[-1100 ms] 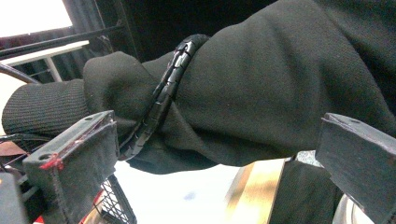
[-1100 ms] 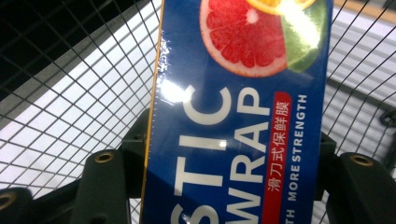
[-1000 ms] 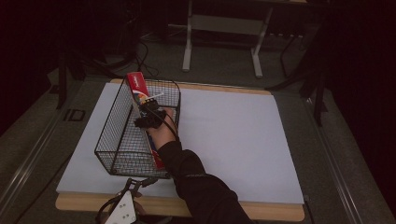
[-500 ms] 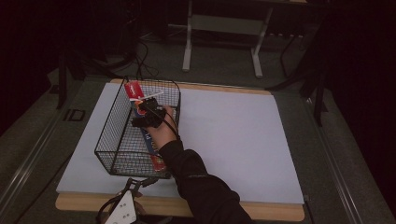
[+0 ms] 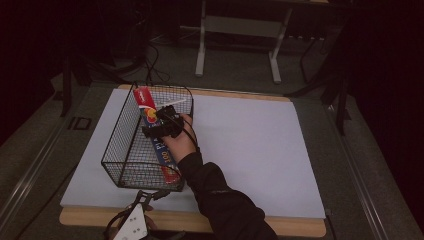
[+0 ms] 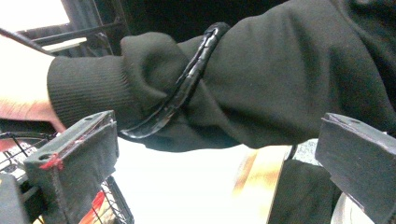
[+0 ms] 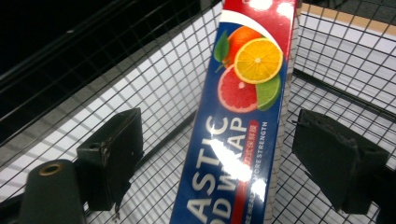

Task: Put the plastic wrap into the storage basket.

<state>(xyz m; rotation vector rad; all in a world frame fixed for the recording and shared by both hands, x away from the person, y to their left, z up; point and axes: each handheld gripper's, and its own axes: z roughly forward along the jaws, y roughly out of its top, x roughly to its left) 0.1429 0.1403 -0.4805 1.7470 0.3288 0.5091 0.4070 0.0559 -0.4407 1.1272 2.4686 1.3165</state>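
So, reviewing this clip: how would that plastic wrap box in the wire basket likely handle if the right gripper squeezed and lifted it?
The plastic wrap box looks like long, thin cardboard: probably stiff and light, but crushable. Its glossy faces may slip, and gripped off-centre it would likely tilt.

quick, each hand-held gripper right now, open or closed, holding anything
Left hand-held gripper: open, holding nothing.
Right hand-held gripper: open, jaws either side of the plastic wrap box, not clamped on it.

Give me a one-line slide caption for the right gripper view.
Open right tool straddling a long plastic wrap box that leans inside a wire basket.
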